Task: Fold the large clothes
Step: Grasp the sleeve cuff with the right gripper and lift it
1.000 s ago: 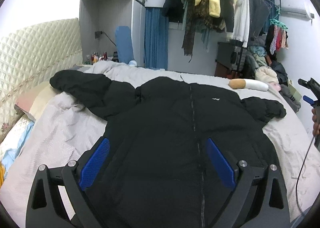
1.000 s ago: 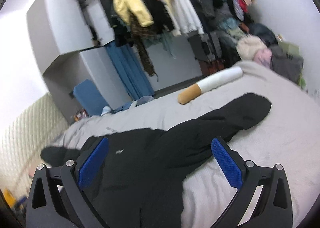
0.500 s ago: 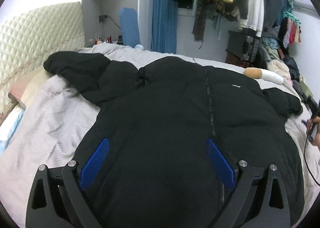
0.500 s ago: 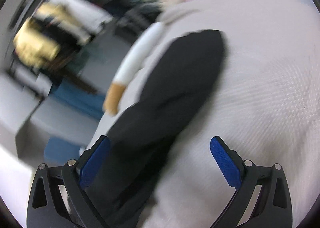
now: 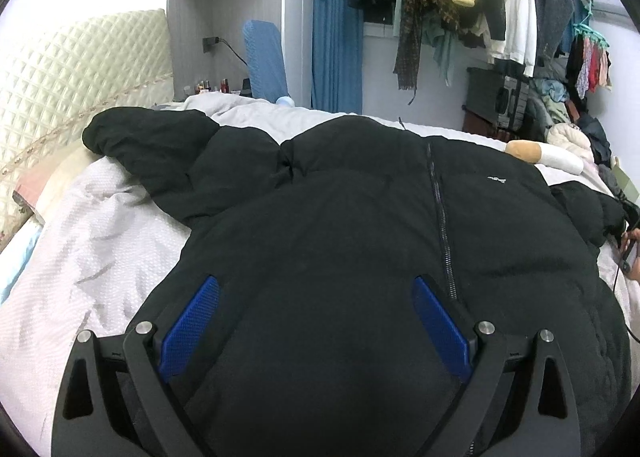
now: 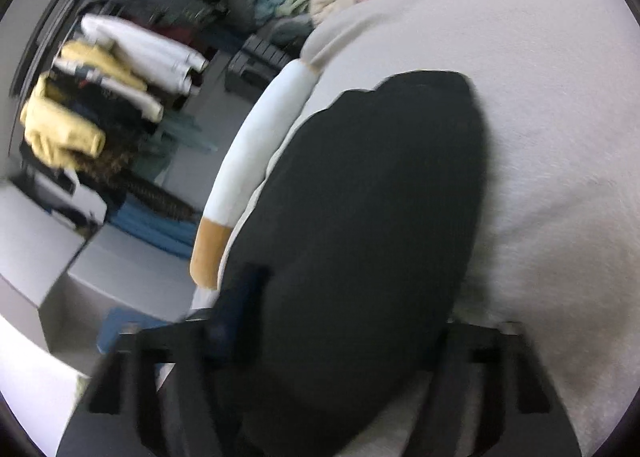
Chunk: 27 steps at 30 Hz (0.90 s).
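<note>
A: One black puffer jacket (image 5: pixel 360 225) lies zipped and face-up on the bed (image 5: pixel 80 249), sleeves out toward ten and three o'clock.
B: And the left gripper (image 5: pixel 316 321)?
A: Spread wide above the hem, holding nothing.
B: Right view?
A: Blurred. One black sleeve (image 6: pixel 360 217) runs from the right gripper (image 6: pixel 340 321) toward one o'clock; its grip I cannot tell.

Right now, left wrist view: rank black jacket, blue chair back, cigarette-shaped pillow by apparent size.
1. black jacket, by far the largest, though nearest the camera.
2. blue chair back.
3. cigarette-shaped pillow, partly hidden behind the jacket, so its rank below the chair is unsure.
</note>
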{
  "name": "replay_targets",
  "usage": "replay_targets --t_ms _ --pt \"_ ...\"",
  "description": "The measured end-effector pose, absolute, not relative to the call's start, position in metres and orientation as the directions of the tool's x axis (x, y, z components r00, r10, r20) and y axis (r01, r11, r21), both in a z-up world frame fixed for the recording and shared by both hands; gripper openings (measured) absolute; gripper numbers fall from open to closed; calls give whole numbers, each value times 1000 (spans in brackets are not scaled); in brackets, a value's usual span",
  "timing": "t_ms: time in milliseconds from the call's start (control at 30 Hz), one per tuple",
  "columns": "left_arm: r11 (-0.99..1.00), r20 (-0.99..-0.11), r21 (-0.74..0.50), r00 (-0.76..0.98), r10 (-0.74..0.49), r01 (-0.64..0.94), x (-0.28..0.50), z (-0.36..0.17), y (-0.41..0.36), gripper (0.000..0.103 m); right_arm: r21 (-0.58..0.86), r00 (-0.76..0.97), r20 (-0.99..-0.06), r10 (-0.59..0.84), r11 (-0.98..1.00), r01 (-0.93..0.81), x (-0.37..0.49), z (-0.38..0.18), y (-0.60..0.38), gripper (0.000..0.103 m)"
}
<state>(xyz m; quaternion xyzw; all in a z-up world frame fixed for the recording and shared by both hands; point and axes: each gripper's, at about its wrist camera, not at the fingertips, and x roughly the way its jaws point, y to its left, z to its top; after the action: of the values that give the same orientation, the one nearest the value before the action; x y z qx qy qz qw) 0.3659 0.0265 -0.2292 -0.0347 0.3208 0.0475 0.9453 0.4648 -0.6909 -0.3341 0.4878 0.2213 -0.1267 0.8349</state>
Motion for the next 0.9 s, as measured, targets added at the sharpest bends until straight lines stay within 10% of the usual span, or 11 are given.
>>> replay_targets --t_ms 200,633,900 --pt "992 -600 -42 797 68 -116 363 -231 29 97 612 848 -525 -74 659 437 471 -290 -679 9" --pt "990 -616 -12 781 101 -138 356 -239 39 97 448 725 -623 -293 627 638 424 -276 -710 3" --pt "990 -610 -31 787 90 -137 344 -229 49 97 428 798 -521 -303 717 551 401 -184 -674 6"
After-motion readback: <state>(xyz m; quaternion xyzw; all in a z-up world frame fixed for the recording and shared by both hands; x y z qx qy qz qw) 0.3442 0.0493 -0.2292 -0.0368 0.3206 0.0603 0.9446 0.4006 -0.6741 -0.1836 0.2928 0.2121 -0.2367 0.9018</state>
